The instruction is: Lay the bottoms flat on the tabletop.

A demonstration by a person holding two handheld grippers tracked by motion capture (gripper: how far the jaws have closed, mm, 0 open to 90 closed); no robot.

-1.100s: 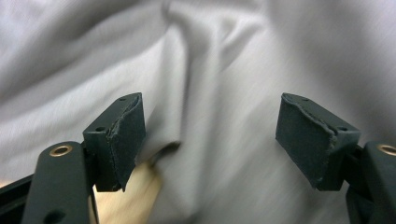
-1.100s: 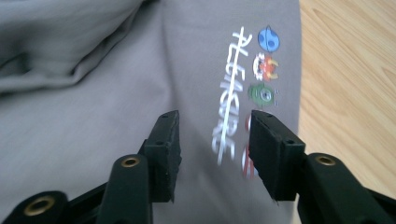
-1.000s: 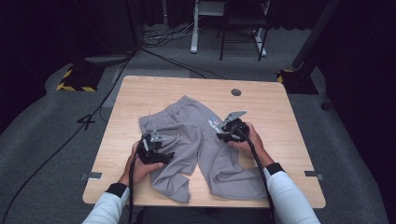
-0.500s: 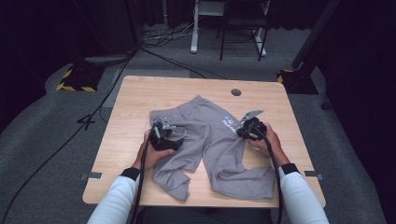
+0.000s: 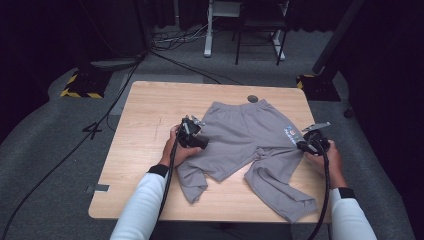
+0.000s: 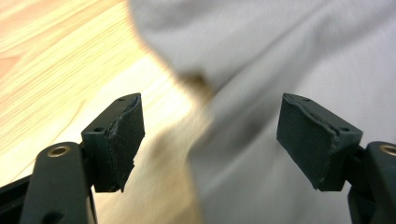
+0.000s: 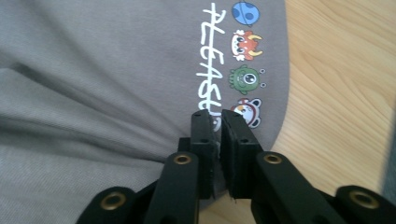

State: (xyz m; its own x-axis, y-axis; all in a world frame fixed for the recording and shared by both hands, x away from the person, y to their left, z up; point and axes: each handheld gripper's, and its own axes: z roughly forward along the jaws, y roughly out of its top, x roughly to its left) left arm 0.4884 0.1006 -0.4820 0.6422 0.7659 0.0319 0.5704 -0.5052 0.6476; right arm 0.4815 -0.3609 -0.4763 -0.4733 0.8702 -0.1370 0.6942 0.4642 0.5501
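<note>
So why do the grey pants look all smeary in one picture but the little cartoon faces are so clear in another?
Left gripper view: the grey pants and the table are smeared by motion blur, while the left tongs stay sharp. Right gripper view: crisp, so the cartoon faces read clearly beside the right tongs. High view: bright table, dark room around it.

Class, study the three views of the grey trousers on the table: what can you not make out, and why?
- Left gripper view: the trousers' edge is smeared by motion blur.
- High view: the printed figures are too small to read.
- Right gripper view: its jaws cover the cloth they pinch and part of the white lettering.
- High view: the table's near edge is cut off by the sleeves.
</note>
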